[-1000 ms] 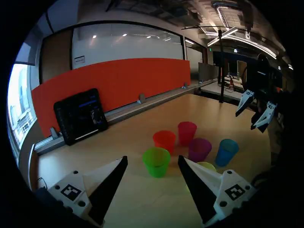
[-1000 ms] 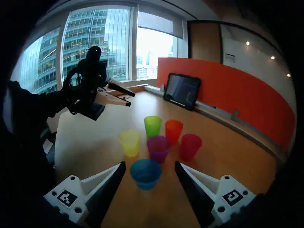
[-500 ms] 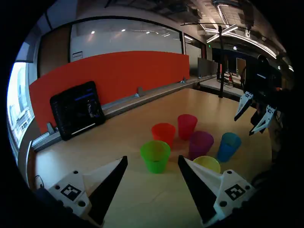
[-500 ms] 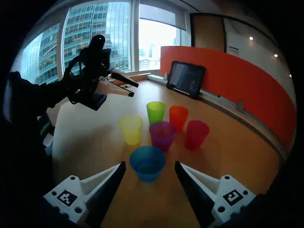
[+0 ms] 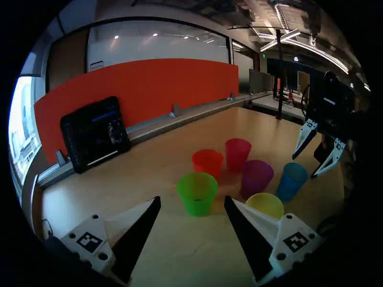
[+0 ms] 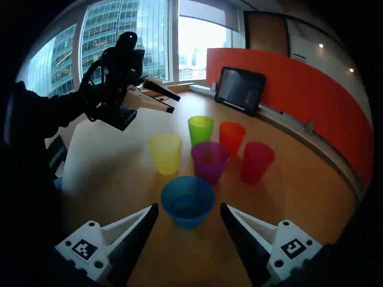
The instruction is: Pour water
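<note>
My left gripper (image 5: pixel 191 198) stood wide open and empty, with the green cup (image 5: pixel 197 193) at twelve o'clock just past its tips. My right gripper (image 6: pixel 188 205) was equally wide and empty, the blue cup (image 6: pixel 187 201) at twelve, touching neither finger. Beyond it on the table (image 6: pixel 110 177) stood the yellow cup (image 6: pixel 165 153) at eleven and the red cup (image 6: pixel 256 161) at one. The blue cup possibly held water; I couldn't tell.
</note>
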Available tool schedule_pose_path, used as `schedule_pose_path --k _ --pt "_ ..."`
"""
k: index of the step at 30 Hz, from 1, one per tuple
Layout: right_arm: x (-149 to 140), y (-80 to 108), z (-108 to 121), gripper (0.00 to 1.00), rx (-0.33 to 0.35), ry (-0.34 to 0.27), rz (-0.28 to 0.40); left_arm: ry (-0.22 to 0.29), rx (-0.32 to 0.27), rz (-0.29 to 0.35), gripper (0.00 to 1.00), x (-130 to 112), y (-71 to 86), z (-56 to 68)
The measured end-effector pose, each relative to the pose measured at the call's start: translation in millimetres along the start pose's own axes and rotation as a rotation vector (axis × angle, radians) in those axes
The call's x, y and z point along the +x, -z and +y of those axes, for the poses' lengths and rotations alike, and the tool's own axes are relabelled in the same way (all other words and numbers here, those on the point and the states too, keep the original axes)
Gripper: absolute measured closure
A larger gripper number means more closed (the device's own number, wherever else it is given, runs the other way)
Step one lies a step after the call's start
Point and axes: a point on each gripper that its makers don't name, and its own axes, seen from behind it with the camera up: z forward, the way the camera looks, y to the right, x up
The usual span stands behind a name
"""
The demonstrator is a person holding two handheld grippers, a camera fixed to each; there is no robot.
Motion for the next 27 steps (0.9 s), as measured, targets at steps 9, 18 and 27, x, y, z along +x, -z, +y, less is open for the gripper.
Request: schedule_pose_path --k 9,18,27 --pt "-7 -19.7 -3 0.00 0.021 0.021 -0.023 0.000 -0.010 -0.014 0.01 -7 -8.6 -1.4" --pt "-4 -35.7 -3 0.00 0.033 0.024 -0.023 0.003 -0.018 -0.025 0.01 -13 -17.8 -2.7" --pt "-1 -42.7 -3 0.00 0.037 0.033 -0.019 0.002 -0.030 -0.028 0.01 -14 -24.2 -2.2"
